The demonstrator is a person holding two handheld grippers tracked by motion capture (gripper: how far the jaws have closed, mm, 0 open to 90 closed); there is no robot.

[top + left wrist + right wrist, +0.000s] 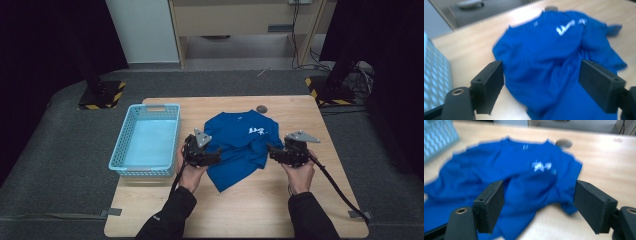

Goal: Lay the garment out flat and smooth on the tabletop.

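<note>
A dark room with grey carpet is seen around a wooden desk (pixel 240 210). A blue T-shirt (pixel 240 145) is laid crumpled in the middle of the desk, and a light blue basket (pixel 145 140) is placed just beside it on the left. A small round grey thing (pixel 261 108) is seen near the collar, at the far edge.

The left tool (pixel 216 156) is held at the left side of the shirt and the right tool (pixel 271 150) at the right side. Both tools are wide open and nothing is gripped; in both gripper views only the cloth is seen between the jaws, below them.

The collar of the shirt is pointed away from the person, and the hem is turned to the near side. The long axis is judged to run from far to near, a little slanted to the left at the hem.

Some risk is judged here. If the jaws are closed on several folded layers, the shirt may be lifted as a bundle. If only a thin edge is caught, the cloth may slip out.
</note>
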